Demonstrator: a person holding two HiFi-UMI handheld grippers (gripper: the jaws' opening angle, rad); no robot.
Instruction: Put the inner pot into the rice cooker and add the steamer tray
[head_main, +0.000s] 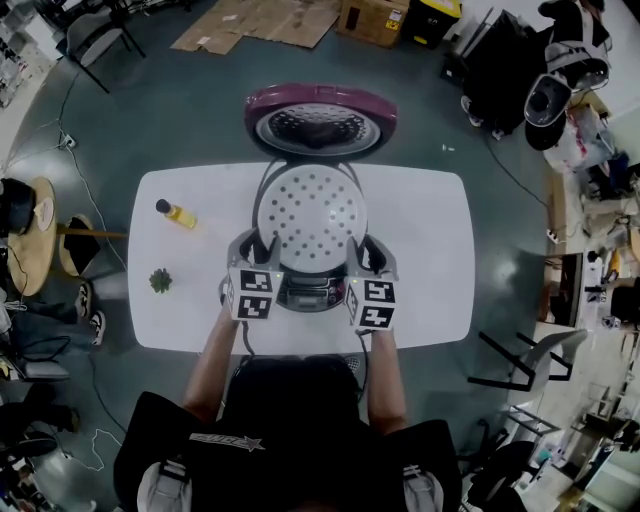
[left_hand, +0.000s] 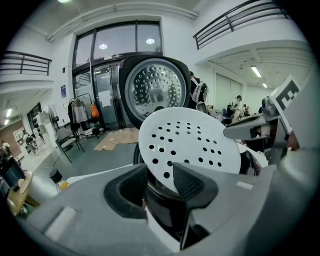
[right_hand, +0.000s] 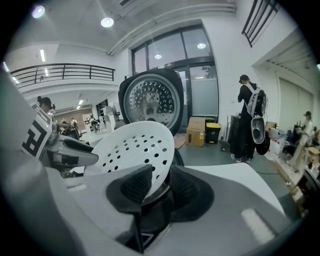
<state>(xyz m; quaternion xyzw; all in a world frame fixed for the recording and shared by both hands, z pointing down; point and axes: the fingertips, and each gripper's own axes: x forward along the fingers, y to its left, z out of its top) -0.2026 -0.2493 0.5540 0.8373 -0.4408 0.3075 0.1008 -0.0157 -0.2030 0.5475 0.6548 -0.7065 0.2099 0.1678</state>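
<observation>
Step in hand: adding the steamer tray (head_main: 310, 215); the inner pot looks already seated, judging by the dark rim below the tray.
Left tongs (left_hand: 159, 171): clamped on the tray's near rim.
Right tongs (right_hand: 161, 172): clamped on the rim at the opposite side.
Tray: spans between the two tongs, tilted, just above the rice cooker (head_main: 312, 292), whose open lid (head_main: 320, 122) stands beyond the tongs.
Next move: level the tray, lower it squarely onto the pot rim, then let both tongs part.
Table (head_main: 430, 250): under both tongs.
Writing: none legible; the cooker's panel print is too small, and the cubes show only square markers.
</observation>
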